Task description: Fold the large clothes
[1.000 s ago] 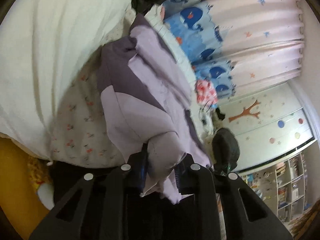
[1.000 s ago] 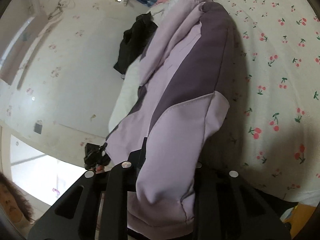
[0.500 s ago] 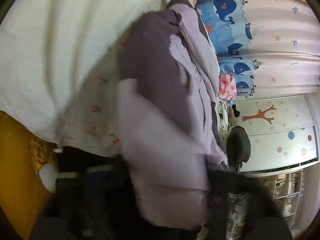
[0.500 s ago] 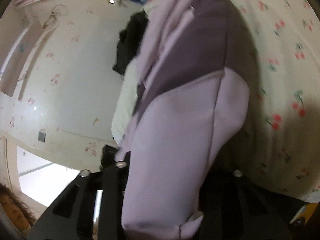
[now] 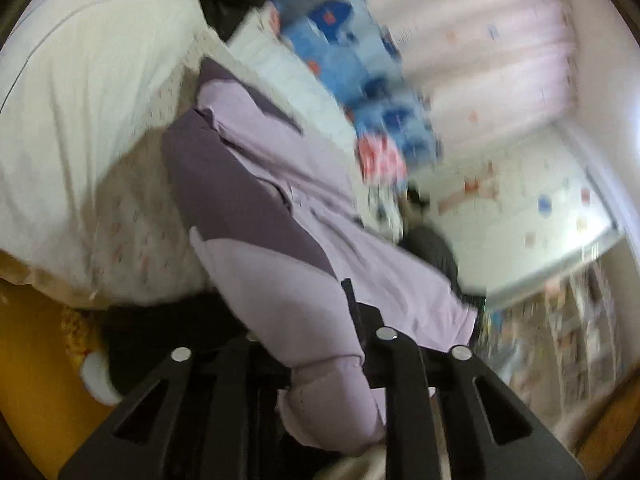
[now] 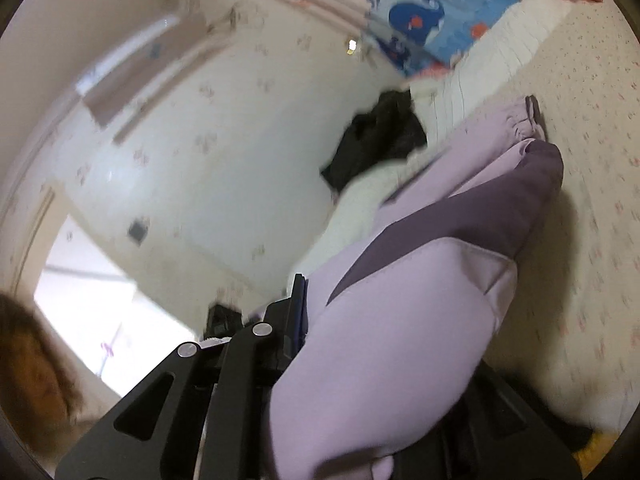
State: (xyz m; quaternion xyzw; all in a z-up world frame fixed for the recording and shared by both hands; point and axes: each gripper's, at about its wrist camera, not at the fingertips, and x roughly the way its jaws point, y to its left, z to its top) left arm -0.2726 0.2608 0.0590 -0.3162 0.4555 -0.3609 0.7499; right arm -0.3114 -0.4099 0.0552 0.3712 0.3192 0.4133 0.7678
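A lilac and dark purple garment (image 5: 272,216) stretches from the cherry-print bed sheet (image 5: 132,232) toward the camera. Its near end bulges between the fingers of my left gripper (image 5: 304,320); the jaws are closing on that bunched cloth, which hides the left finger. In the right wrist view the same garment (image 6: 440,240) rises off the sheet (image 6: 580,240) into my right gripper (image 6: 360,320). That gripper is shut on a thick lilac fold, and the cloth covers its right finger.
A white duvet (image 5: 80,100) is piled on the bed to the left, and a black garment (image 6: 380,136) lies at the far end. A whale-print curtain (image 5: 360,60) and shelves (image 5: 580,320) stand beyond. A person's head (image 6: 32,360) is at lower left.
Both grippers have risen and rolled, lifting the garment's near end off the sheet. More wall and room shows in both views, and the cloth hangs longer between bed and jaws.
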